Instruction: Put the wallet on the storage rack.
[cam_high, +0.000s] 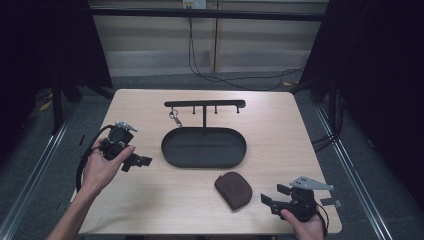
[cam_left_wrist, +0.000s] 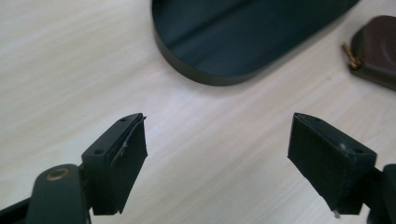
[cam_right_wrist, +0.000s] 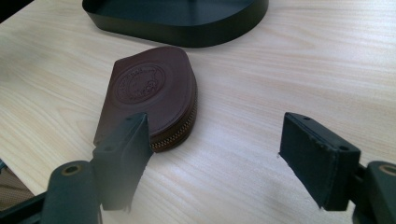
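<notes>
A black oval tray (cam_high: 170, 150) lies at the table's middle, with a T-shaped hook stand (cam_high: 205, 104) rising behind it. A small key ring (cam_high: 174, 117) hangs from the stand's left hook. A brown leather zip pouch (cam_high: 233, 189) lies flat in front of the tray. My left gripper (cam_high: 138, 162) hovers left of the tray, open and empty; its own view has the left gripper (cam_left_wrist: 219, 123) over bare wood, with the tray (cam_left_wrist: 243, 37) and pouch (cam_left_wrist: 378, 51) beyond. My right gripper (cam_high: 272, 195) rests right of the pouch. Seen along its jaws, the right gripper (cam_right_wrist: 215, 121) is open, and the pouch (cam_right_wrist: 149, 98) sits just past its left jaw.
The light wooden table (cam_high: 280, 130) has bare wood to the right of the tray and along its left side. Dark curtains flank the table, and cables run over the floor behind it. The right gripper sits close to the table's front right corner.
</notes>
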